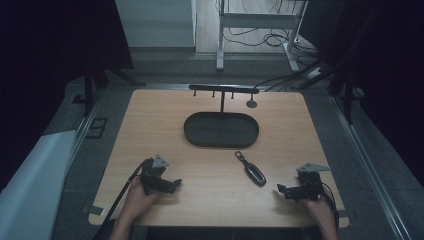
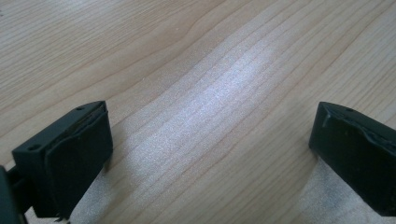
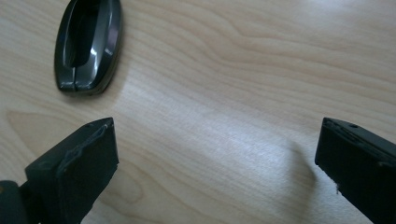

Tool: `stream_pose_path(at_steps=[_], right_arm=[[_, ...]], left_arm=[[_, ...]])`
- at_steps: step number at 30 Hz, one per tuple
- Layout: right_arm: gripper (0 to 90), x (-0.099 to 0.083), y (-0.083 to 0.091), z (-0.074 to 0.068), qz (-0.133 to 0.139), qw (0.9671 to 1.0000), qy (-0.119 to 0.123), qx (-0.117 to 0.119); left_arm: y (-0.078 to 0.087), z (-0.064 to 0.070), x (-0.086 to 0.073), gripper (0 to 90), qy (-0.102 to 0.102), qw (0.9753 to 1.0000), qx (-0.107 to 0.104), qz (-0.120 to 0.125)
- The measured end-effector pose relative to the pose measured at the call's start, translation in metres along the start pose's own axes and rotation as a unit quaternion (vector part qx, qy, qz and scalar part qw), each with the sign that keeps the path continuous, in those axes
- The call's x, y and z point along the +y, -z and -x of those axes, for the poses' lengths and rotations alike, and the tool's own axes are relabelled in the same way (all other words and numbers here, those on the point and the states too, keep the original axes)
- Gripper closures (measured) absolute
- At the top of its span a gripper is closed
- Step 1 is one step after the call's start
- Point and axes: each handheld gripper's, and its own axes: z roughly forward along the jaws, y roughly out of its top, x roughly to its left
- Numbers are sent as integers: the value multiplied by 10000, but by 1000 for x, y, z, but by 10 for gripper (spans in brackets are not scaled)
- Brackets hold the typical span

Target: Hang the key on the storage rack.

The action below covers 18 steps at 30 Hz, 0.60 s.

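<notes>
While both grippers rest low on the wooden table point(image 1: 150, 125) with jaws spread wide and empty, probably poised to start, the right gripper point(image 1: 283, 190) sits nearest the black key fob point(image 1: 255, 173), lying unobstructed between it and the left gripper point(image 1: 176, 184), before the oval tray point(image 1: 192, 131) and hook stand point(image 1: 223, 90).

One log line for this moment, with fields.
left tool: open, empty | right tool: open, empty | key fob: on table, untouched
</notes>
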Motion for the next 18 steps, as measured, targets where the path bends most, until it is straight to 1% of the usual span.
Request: stream_pose_path(at_steps=[3, 6, 8, 11, 13, 14, 18], right_arm=[[0, 1, 0, -1, -41, 10000, 49, 36], [0, 7, 2, -2, -191, 9997, 159, -9], [0, 9, 3, -2, -233, 9996, 173, -21], [0, 17, 4, -3, -425, 9988, 255, -50], [0, 20, 4, -3, -473, 9985, 263, -41], [0, 25, 4, -4, -556, 9981, 262, -8], [0, 33, 2, -6, -684, 9973, 265, 58]], left_arm=[[0, 0, 0, 0, 0, 10000, -3, -2], [0, 0, 0, 0, 3, 10000, 6, 7], [0, 0, 0, 0, 3, 10000, 0, -2], [0, 0, 0, 0, 7, 10000, 21, -12], [1, 1, 0, 0, 14, 10000, 21, -17], [1, 0, 0, 0, 11, 10000, 21, -19], [0, 1, -1, 0, 21, 10000, 17, 2]])
